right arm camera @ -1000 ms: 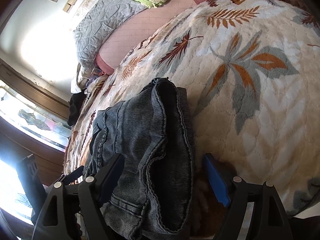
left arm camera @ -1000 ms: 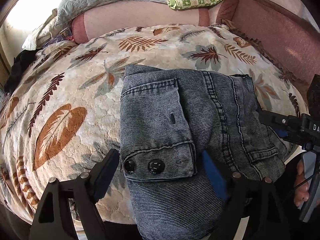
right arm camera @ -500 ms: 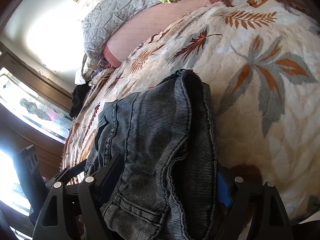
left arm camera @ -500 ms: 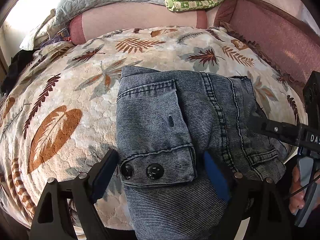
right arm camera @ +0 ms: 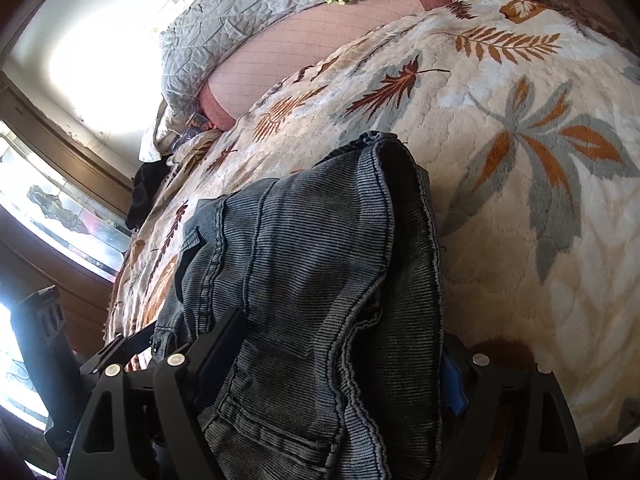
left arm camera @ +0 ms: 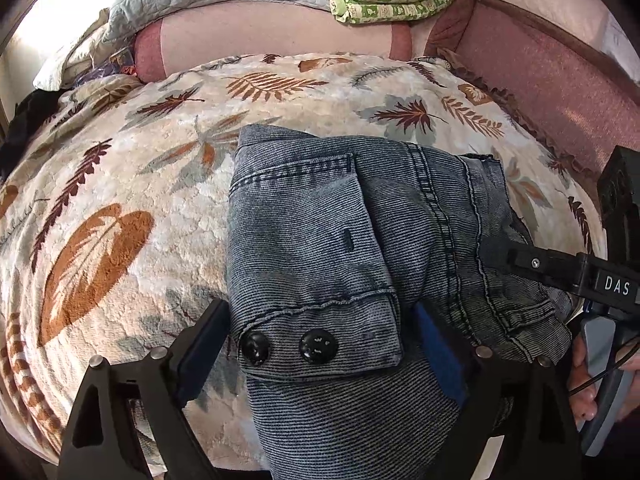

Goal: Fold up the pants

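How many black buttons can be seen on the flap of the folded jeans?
2. Both sit side by side on the pocket flap of the jeans, near its lower left corner: left button, right button. More may be hidden under the folds.

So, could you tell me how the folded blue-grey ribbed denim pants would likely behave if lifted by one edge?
The blue-grey ribbed denim pants would probably flop and unfold: the layers already sag and bulge on the leaf-patterned plush blanket. They look fairly heavy, with thick seams and a buttoned pocket flap. The ribbed weave seems unlikely to slip.
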`<action>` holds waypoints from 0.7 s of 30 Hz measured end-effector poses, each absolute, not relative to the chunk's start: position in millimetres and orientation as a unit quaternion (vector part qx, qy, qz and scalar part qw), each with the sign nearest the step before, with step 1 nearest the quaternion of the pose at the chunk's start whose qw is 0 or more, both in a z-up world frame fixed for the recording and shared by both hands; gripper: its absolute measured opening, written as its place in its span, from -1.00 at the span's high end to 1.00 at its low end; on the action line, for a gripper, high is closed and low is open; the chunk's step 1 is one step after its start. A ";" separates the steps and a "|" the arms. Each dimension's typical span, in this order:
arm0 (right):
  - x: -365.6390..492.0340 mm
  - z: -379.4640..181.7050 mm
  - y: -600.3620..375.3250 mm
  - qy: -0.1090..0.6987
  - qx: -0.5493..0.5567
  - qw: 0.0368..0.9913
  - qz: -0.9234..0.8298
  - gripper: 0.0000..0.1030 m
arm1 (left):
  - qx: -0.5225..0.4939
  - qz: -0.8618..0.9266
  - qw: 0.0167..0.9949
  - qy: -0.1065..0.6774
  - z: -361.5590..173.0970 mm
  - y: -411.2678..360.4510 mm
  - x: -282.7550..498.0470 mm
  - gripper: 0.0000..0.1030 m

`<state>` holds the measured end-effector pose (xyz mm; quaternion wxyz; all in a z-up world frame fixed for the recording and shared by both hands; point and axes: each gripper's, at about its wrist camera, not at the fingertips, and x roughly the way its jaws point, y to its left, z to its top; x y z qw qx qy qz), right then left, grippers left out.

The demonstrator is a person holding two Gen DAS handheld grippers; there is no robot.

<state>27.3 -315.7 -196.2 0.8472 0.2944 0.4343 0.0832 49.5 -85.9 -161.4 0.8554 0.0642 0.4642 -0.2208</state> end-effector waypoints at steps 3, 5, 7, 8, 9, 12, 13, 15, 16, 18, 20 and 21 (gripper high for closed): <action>27.0 -195.9 -315.5 0.434 0.290 0.848 0.087 -0.68 | 0.043 -0.224 0.851 0.473 -166.1 -81.6 53.8 -0.87; 26.5 -195.7 -315.6 0.434 0.287 0.849 0.089 -0.64 | 0.028 -0.230 0.846 0.481 -168.6 -78.8 56.3 -0.87; 25.2 -195.2 -315.2 0.435 0.279 0.852 0.087 -0.58 | 0.027 -0.231 0.844 0.483 -168.3 -79.1 56.8 -0.87; 24.6 -194.3 -313.9 0.435 0.270 0.855 0.083 -0.53 | 0.028 -0.233 0.843 0.484 -167.6 -80.3 56.5 -0.87; 23.6 -193.5 -312.0 0.436 0.261 0.858 0.080 -0.50 | 0.028 -0.238 0.840 0.487 -167.3 -82.1 55.9 -0.87; 21.1 -190.4 -310.3 0.432 0.249 0.863 0.079 -0.19 | 0.035 -0.241 0.841 0.484 -166.2 -86.3 53.4 -0.77; 19.9 -189.1 -310.7 0.429 0.247 0.865 0.080 -0.12 | 0.037 -0.242 0.842 0.481 -165.2 -87.0 52.4 -0.68; 18.3 -187.1 -310.0 0.426 0.243 0.867 0.085 0.01 | 0.043 -0.245 0.845 0.473 -161.5 -88.7 48.4 -0.55; 17.6 -186.1 -308.3 0.425 0.236 0.870 0.084 0.02 | 0.048 -0.246 0.846 0.470 -160.1 -89.7 47.0 -0.50; 16.0 -184.3 -305.1 0.423 0.222 0.874 0.083 0.02 | 0.057 -0.242 0.848 0.468 -159.0 -92.0 44.4 -0.46; 16.2 -185.5 -305.1 0.426 0.222 0.873 0.081 0.02 | 0.061 -0.237 0.848 0.469 -159.4 -94.0 44.1 -0.46; 16.0 -186.4 -306.1 0.427 0.227 0.871 0.081 0.03 | 0.060 -0.234 0.848 0.471 -159.6 -94.0 44.8 -0.47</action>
